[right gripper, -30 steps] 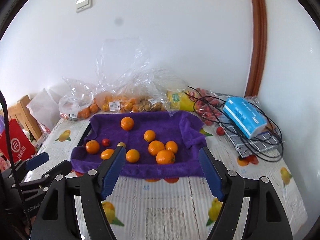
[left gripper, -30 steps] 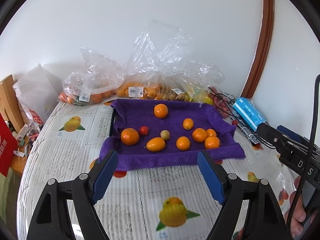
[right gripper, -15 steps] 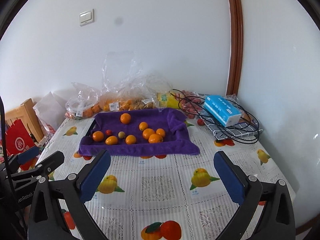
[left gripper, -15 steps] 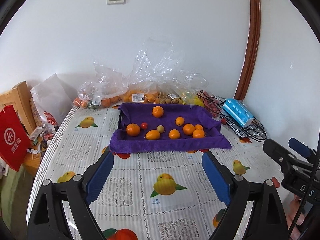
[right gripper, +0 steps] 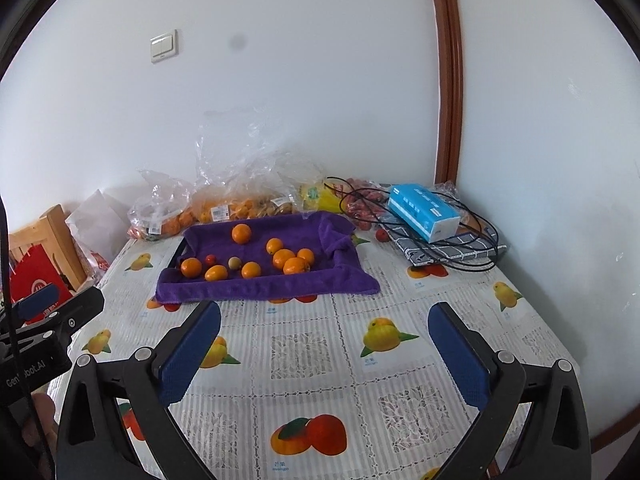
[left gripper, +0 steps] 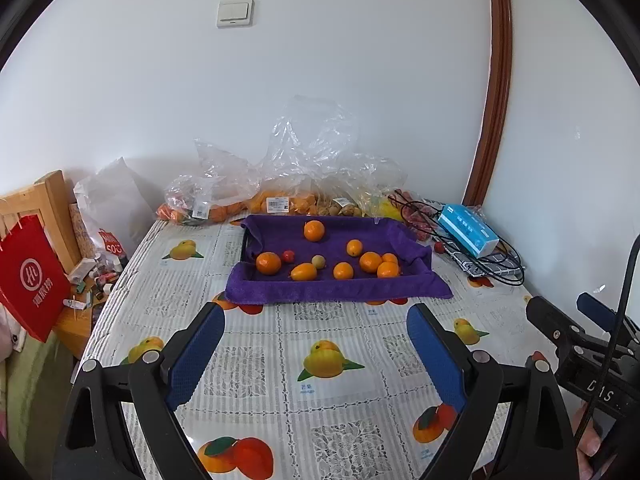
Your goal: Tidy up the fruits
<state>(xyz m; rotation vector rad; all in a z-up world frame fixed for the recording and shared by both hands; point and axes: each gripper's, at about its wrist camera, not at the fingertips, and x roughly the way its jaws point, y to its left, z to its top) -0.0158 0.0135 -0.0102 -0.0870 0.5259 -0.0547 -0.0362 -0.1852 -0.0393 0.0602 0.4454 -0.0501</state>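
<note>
The fruits (left gripper: 344, 270) lie on the purple towel (left gripper: 336, 290) far ahead on the tabletop (left gripper: 260, 364), well apart from both the left gripper (left gripper: 314, 356), whose empty fingers are opening, and the wide-open, empty right gripper (right gripper: 324, 354).

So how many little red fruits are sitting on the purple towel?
1. The small red fruit lies on the purple towel, at its left side, just right of the big orange. None seems hidden.
</note>
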